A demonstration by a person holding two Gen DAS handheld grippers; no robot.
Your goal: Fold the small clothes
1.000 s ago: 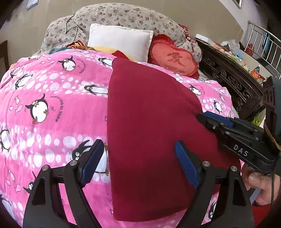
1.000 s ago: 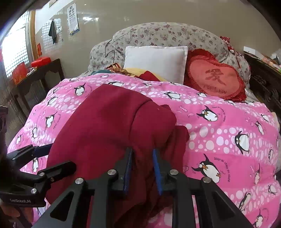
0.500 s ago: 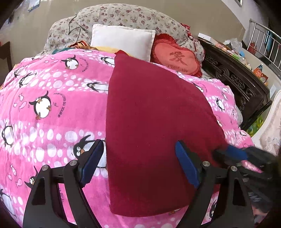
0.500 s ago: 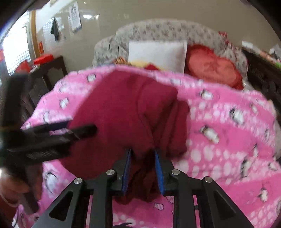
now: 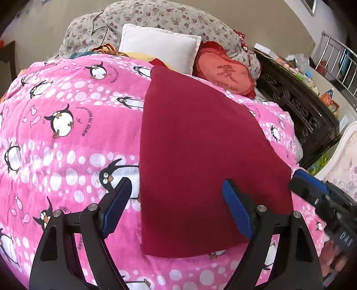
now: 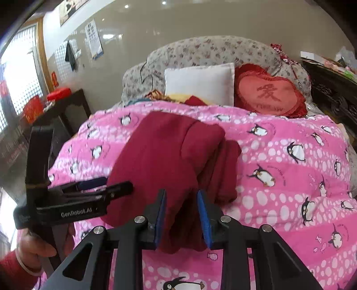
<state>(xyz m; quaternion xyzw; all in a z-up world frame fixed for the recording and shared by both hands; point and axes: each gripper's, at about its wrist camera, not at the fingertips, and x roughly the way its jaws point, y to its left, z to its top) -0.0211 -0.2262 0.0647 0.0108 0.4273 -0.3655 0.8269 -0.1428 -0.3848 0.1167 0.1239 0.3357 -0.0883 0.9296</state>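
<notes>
A dark red garment [image 5: 200, 160] lies folded on the pink penguin blanket [image 5: 67, 138]. My left gripper [image 5: 178, 209] is open and empty, hovering over the garment's near left edge. In the right wrist view the garment [image 6: 165, 156] is bunched at its near end, and my right gripper [image 6: 181, 220] is shut on that thick fold. The right gripper also shows at the right edge of the left wrist view [image 5: 321, 200]. The left gripper shows at the left of the right wrist view [image 6: 93, 189].
A white pillow [image 5: 158, 44], a red heart cushion [image 5: 225, 73] and a floral bolster [image 5: 156, 17] lie at the bed's head. A dark carved cabinet [image 5: 299, 107] stands to the right, a dark side table [image 6: 62, 111] to the left.
My right gripper has pulled back toward me with the bunched red fold in it. The left gripper stays open over the garment's near edge, and the view has shifted slightly.
</notes>
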